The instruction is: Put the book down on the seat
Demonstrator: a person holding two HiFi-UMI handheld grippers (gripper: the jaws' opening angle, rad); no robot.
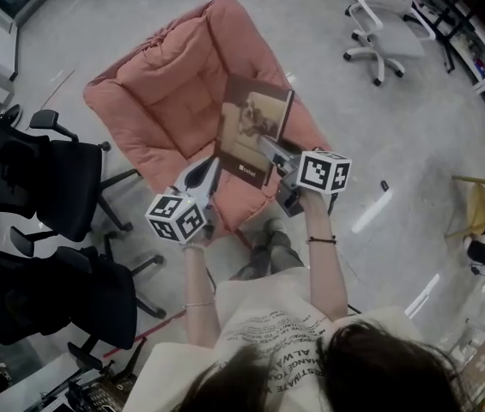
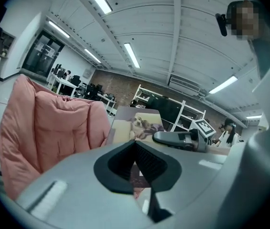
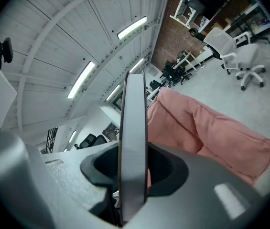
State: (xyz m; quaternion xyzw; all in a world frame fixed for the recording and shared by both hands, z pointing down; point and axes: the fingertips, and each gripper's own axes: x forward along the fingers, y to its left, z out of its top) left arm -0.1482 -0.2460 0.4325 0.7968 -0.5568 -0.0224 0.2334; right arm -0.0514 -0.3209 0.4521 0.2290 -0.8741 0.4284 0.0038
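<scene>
Head view shows the left tongs and right tongs both clamped on a brown book, mid-frame above the pink seat.

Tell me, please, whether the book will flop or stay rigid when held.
Likely rigid: the book looks flat though the left gripper and right gripper clamp only its near edge. Its thick edge suggests some weight. On the soft seat it may settle tilted.
</scene>
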